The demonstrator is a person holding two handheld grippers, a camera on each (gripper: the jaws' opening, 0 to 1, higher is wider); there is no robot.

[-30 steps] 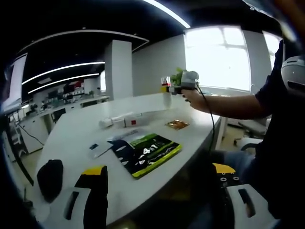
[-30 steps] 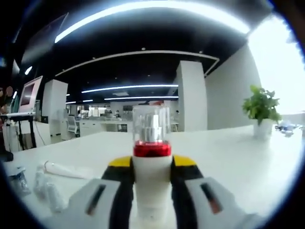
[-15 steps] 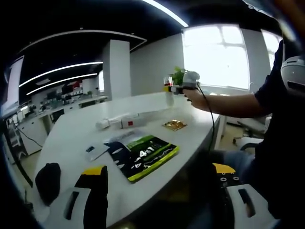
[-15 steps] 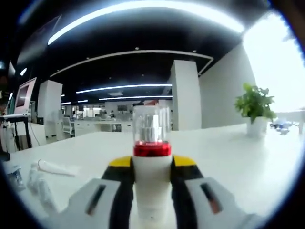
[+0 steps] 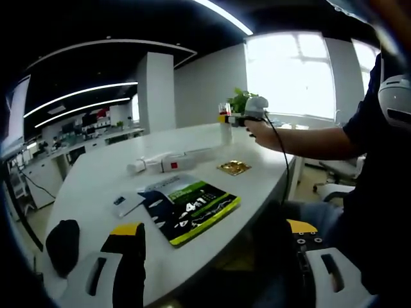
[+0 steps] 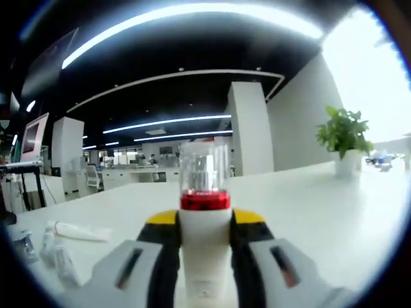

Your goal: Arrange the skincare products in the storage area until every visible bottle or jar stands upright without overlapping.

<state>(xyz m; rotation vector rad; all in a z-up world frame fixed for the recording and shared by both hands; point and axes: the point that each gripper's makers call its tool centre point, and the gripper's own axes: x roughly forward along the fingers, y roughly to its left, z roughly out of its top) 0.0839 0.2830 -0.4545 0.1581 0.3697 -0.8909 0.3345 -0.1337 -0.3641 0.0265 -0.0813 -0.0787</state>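
Between the right claw's (image 6: 204,256) jaws, a white pump bottle (image 6: 204,224) is gripped upright above the bench (image 6: 334,212). Left claw (image 5: 218,269) hangs open, holding nothing. Tubes (image 5: 160,163) lying flat suggest most arranging remains.

My right gripper (image 6: 204,256) has its yellow-tipped jaws clamped on the white body of a bottle (image 6: 204,237), which stands upright between them with a red band and a clear cap on top. Left of the bottle and lower in the view, I see a white tube (image 6: 80,231) lying on the white table (image 6: 334,212), with a few small items just beside it that are too blurred to identify. Far right of the bottle, a potted plant (image 6: 345,140) stands on the table.
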